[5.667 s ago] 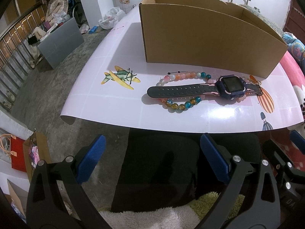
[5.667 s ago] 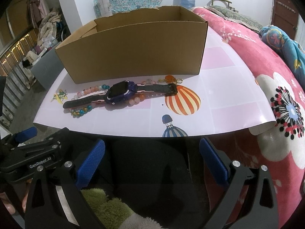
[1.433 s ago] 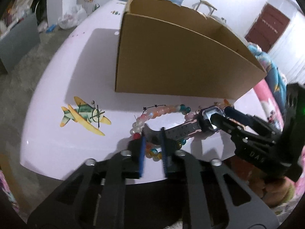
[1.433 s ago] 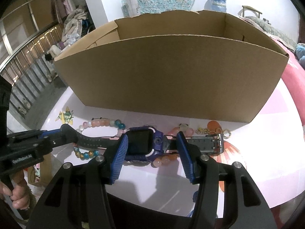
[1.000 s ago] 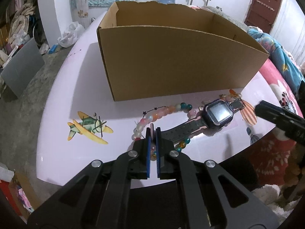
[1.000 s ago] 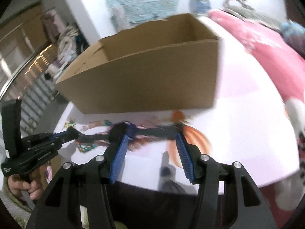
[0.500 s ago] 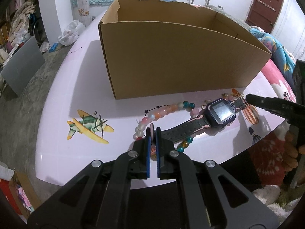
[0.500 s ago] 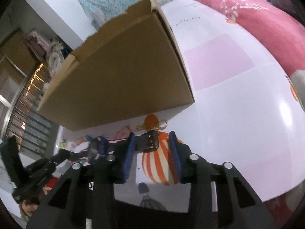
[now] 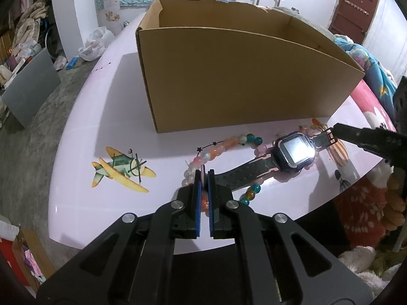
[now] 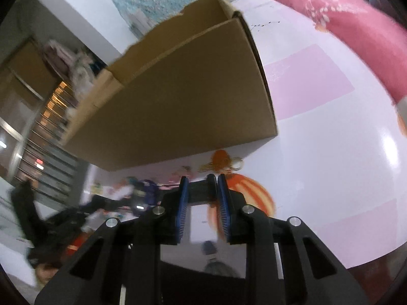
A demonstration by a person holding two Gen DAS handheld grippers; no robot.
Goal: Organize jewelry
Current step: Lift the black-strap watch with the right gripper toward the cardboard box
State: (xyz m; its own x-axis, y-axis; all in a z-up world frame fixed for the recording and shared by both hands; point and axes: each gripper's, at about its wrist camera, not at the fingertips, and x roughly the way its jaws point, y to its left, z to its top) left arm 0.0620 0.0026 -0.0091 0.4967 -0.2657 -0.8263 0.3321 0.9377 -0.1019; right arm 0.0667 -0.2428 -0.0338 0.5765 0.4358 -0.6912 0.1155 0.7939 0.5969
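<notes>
A dark smartwatch (image 9: 292, 153) lies on the pink table over a beaded bracelet (image 9: 223, 145). My left gripper (image 9: 203, 180) is shut on the free end of the watch's strap, at the bracelet's left side. My right gripper (image 10: 201, 185) is shut on the buckle end of the strap (image 10: 199, 188); it also shows in the left wrist view (image 9: 330, 133) at the right. A small orange trinket with a ring (image 10: 223, 162) lies just behind the buckle. An open cardboard box (image 9: 241, 76) stands behind the jewelry.
The table (image 9: 76, 152) has printed airplane (image 9: 122, 172) and balloon (image 10: 251, 193) pictures. Its front edge is close under both grippers. A pink floral bed (image 10: 343, 10) lies to the right. Clutter and a grey board (image 9: 30, 89) are on the floor at left.
My right gripper has closed on the buckle end of the strap and its view has tilted. My left gripper stays shut on the other strap end. The watch has shifted slightly.
</notes>
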